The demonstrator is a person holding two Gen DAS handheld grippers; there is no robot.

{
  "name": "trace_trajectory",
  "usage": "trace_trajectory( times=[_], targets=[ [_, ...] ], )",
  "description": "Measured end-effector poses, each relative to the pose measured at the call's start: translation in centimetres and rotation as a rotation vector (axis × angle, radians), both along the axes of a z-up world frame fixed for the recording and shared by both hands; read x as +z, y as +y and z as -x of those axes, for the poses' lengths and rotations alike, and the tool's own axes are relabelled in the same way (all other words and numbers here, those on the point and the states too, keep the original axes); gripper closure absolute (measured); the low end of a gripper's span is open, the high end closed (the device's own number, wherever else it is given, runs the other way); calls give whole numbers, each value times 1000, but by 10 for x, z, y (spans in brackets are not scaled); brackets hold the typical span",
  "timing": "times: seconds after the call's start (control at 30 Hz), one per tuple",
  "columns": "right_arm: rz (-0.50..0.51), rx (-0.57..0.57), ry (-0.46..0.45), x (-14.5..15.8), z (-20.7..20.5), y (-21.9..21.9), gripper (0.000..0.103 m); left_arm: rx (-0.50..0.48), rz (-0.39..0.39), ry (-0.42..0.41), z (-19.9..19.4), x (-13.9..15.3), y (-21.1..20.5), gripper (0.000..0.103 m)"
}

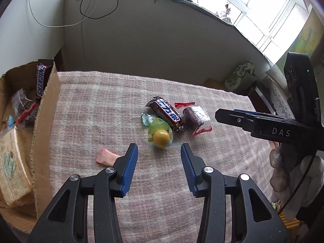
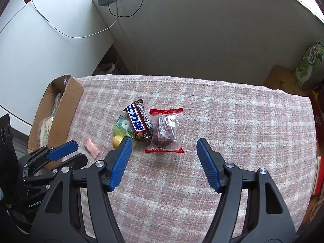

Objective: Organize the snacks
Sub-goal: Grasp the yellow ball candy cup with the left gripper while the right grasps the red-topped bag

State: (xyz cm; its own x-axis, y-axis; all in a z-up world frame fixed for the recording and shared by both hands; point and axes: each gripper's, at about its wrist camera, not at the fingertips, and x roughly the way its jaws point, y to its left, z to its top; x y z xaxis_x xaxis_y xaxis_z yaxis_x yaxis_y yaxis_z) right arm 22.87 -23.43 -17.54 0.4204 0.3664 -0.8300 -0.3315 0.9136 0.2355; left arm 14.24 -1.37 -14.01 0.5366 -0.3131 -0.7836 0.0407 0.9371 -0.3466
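A pink checked cloth (image 2: pixel 202 121) covered the surface below a window sill. The chocolate bar (image 2: pixel 138 122) lay mid-cloth. Touching its right side was a clear red-ended pack (image 2: pixel 166 133); against its left were a ring sweet (image 2: pixel 122 124) and a yellow egg toy (image 1: pixel 161 136). A pink sweet (image 2: pixel 92 150) lay further left, and the cardboard box (image 2: pixel 60 121), with snacks inside, at the far left edge. Left tongs (image 1: pixel 159 151) gaped just short of the egg, gripping nothing; right tongs (image 2: pixel 164 144) stood wide, empty, near the pack.
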Motion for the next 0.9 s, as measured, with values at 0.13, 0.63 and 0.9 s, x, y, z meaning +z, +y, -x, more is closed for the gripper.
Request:
trace_trajectory(
  times=[0.13,0.63,0.9],
  targets=[
    [-6,14,34,-10,-12,7,37,-25,1,12,-13,-9,-10,62],
    [4,32,90,-32,-33,21,47,-41,2,71,-42,-40,-22,75],
    [18,44,115,-42,-39,27,65,-50,-8,67,-47,-46,-30,79]
  ],
)
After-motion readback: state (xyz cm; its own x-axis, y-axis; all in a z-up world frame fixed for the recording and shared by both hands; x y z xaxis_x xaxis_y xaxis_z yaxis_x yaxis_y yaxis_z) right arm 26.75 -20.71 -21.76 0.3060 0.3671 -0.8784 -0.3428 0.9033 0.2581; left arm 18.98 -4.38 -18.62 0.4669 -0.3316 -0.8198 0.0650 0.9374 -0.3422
